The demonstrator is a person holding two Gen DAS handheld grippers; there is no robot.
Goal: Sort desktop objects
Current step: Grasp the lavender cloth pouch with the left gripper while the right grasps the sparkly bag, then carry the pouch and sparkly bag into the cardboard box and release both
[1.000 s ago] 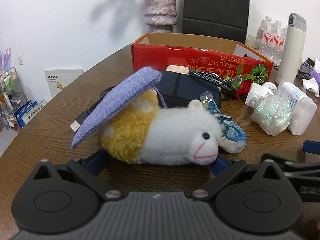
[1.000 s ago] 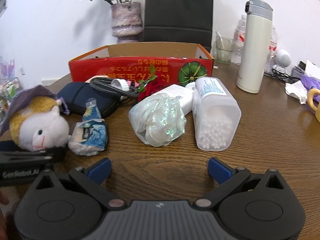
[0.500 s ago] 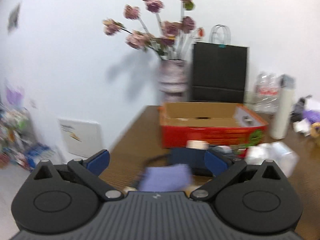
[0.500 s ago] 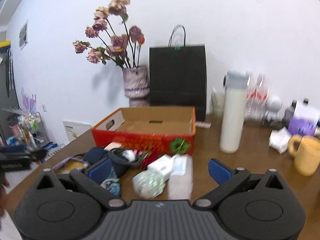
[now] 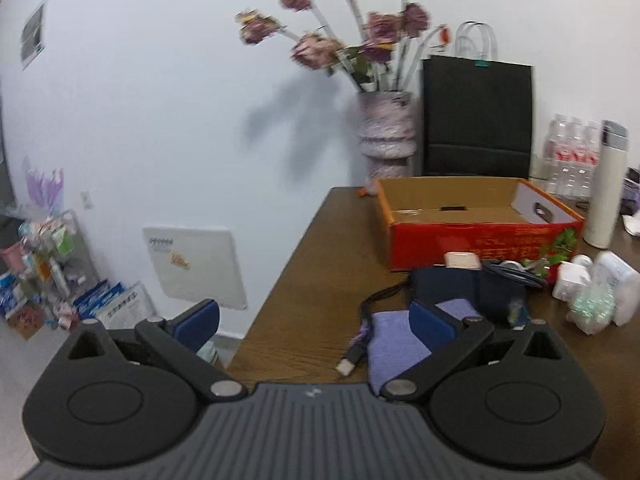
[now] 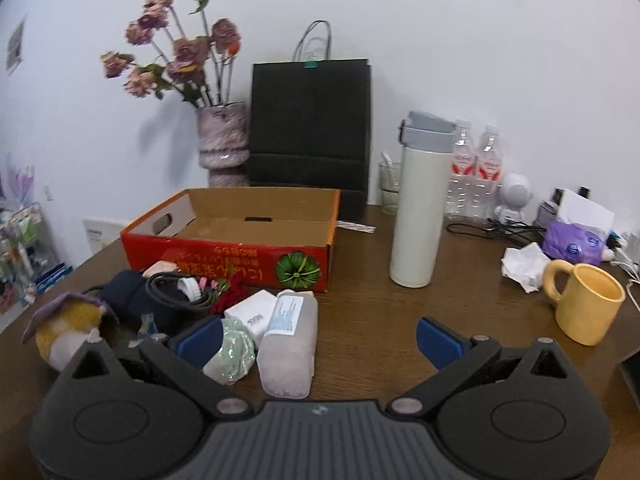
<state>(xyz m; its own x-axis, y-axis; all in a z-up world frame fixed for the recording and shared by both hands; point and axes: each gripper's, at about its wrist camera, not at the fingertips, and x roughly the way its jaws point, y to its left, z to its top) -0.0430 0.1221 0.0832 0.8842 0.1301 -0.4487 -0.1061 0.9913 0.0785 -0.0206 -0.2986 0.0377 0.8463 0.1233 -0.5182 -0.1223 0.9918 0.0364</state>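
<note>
Both grippers have lifted back from the clutter, jaws apart and empty — the red box (image 6: 240,236) holds nothing, so sorting has barely begun, plush toy (image 6: 66,330) included.

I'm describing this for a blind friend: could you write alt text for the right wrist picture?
An open, empty-handed tool hovers over a cluttered wooden table, facing an empty red cardboard box. In front of the box lie a plush toy, cables and plastic containers; a white flask and yellow mug stand to the right.
</note>
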